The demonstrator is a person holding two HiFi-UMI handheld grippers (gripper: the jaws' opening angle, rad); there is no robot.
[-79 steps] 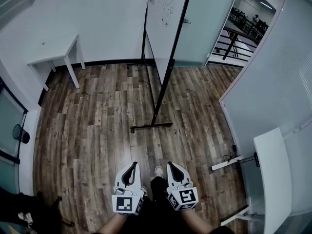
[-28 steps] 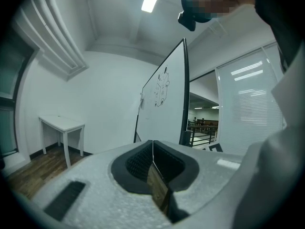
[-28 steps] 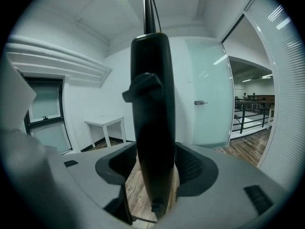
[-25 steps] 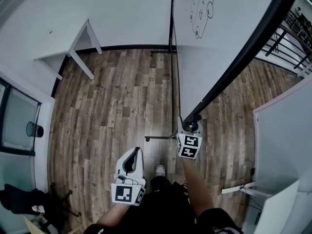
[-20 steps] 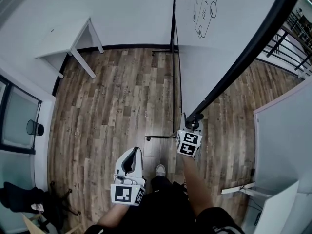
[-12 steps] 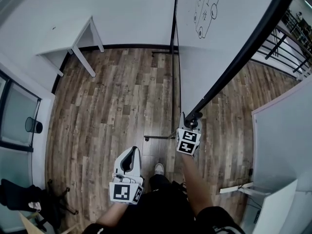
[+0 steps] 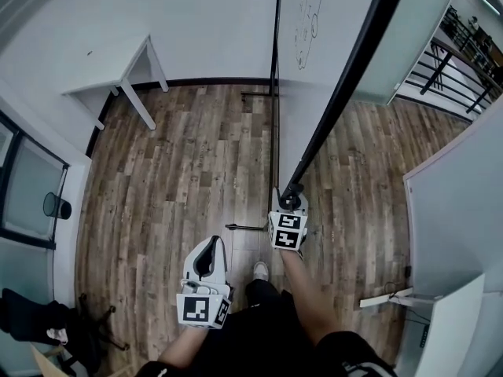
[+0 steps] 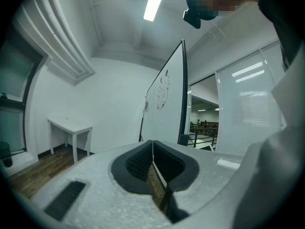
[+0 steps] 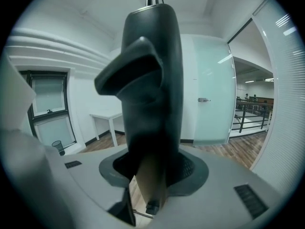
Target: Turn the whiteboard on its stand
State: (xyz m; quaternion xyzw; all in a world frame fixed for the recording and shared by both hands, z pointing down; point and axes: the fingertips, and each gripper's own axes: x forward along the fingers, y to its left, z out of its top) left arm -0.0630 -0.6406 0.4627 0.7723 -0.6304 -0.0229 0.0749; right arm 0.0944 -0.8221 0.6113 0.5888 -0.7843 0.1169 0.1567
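The whiteboard [image 7: 314, 45] has a white face with a doodle and a thick black frame [image 7: 346, 85]. It hangs on a thin black stand [image 7: 276, 93] with a foot bar [image 7: 244, 228] on the wood floor. My right gripper [image 7: 289, 203] is raised and shut on the frame's lower corner; in the right gripper view the dark frame [image 9: 152, 80] fills the gap between the jaws [image 9: 152, 171]. My left gripper [image 7: 208, 261] hangs low beside my foot, shut and holding nothing [image 8: 152, 168]. From there the board [image 8: 167, 99] is seen nearly edge-on.
A white table [image 7: 118, 69] stands against the far wall at left. A dark bin [image 7: 53, 206] sits by the left window. A railing [image 7: 464, 53] lies beyond the doorway at right, and a white panel [image 7: 448, 210] stands close on the right.
I walked up to the board and raised the right gripper, which closed on the black frame. Since then the gripper has drifted left and the frame's edge has swung toward upright in view.
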